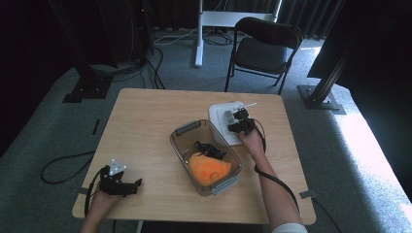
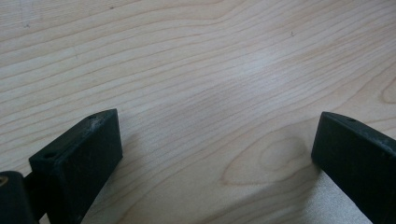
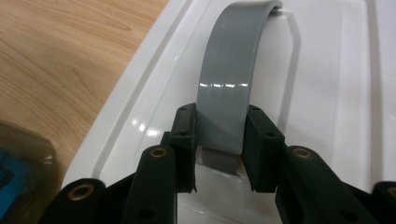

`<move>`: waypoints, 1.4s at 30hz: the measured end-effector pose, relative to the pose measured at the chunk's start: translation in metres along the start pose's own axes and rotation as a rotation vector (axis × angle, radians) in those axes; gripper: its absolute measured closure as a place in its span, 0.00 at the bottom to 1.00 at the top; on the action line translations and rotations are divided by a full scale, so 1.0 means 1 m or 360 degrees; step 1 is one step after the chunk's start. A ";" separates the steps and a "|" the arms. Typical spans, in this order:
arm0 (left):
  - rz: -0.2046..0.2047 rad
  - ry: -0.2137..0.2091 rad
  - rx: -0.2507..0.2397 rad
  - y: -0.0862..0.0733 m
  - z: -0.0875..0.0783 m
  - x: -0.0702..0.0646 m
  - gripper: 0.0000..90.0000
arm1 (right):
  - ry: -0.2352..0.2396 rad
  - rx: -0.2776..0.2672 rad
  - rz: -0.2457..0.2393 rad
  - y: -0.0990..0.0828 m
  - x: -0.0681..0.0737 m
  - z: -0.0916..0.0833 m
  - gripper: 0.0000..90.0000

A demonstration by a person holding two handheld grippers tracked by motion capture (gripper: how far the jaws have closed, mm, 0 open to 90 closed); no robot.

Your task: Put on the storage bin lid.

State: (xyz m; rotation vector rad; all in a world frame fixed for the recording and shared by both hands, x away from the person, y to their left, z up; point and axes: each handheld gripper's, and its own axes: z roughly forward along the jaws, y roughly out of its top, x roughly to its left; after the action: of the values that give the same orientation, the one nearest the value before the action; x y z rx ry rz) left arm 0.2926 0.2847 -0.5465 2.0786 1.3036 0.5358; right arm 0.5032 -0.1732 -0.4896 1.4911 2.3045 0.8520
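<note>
A clear plastic bin [image 1: 178, 145] with grey end latches stands mid-table and holds an orange soft thing [image 1: 209, 169] and a black item [image 1: 210, 148]. Its white lid [image 1: 219, 114] lies just beyond the bin, to the right. My right gripper [image 1: 238, 120] is over the lid. In the right gripper view the jaws [image 3: 219, 140] are shut on the lid's [image 3: 327, 93] arched grey handle [image 3: 229, 70]. My left gripper [image 1: 132, 186] rests at the table's near left corner. Its jaws [image 2: 217, 154] stand open over bare wood with nothing between them.
The wooden table [image 1: 145, 116] has free surface on its left half. A black folding chair [image 1: 262, 48] stands behind the far edge, and cables lie on the carpet to the left. A corner of the bin [image 3: 23, 158] shows beside the lid.
</note>
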 end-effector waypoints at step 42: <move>0.0000 0.0000 0.0000 0.000 0.000 0.000 0.02 | 0.0055 -0.0271 -0.0013 -0.022 -0.017 -0.103 0.76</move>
State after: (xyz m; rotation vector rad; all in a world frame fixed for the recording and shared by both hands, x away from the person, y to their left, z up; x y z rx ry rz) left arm 0.2926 0.2847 -0.5464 2.0789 1.3035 0.5357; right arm 0.4413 -0.2294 -0.4225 1.4040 2.1980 1.0507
